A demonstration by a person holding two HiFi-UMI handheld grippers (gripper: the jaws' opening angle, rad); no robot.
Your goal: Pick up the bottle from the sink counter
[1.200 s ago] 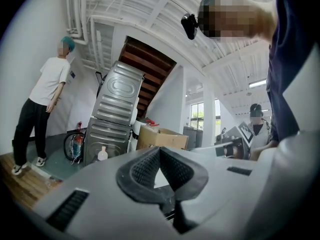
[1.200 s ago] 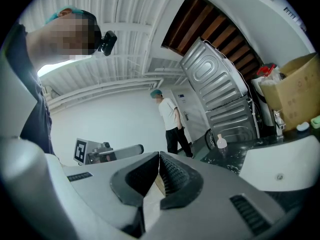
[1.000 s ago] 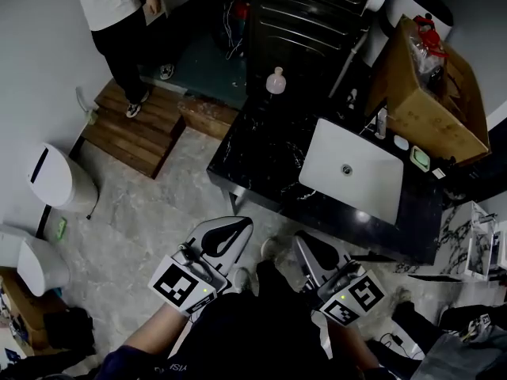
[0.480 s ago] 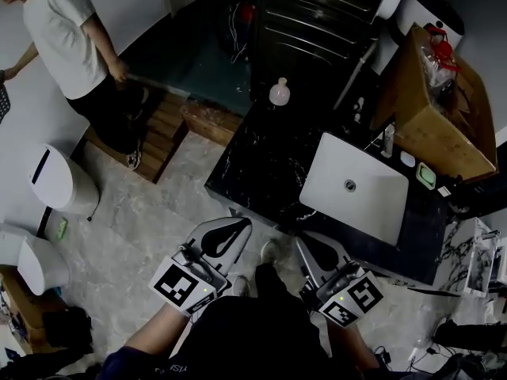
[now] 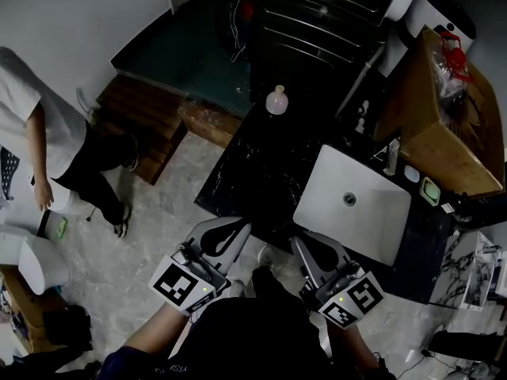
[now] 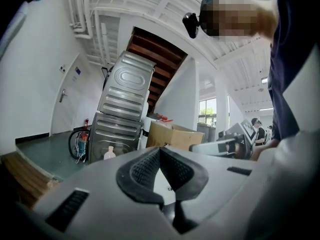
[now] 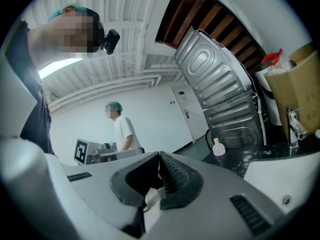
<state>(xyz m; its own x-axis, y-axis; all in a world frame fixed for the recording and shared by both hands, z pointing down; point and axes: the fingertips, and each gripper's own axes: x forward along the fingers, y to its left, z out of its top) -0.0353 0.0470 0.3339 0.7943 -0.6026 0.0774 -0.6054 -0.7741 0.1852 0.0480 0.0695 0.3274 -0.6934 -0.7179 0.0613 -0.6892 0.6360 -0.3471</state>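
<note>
The left tool (image 5: 238, 227) and right tool (image 5: 300, 242) both have jaws pressed together, empty, on the near side of the white sink (image 5: 326, 174), the right one closest to it. The bottle (image 5: 276, 100) stands upright on the black desk (image 5: 252, 172), well beyond the sink's far left corner

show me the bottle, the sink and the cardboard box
bottle (image 5: 276, 101), head view, on its round body
sink (image 5: 329, 184), head view, on the bare basin floor
cardboard box (image 5: 447, 133), head view, on its brown side
</note>
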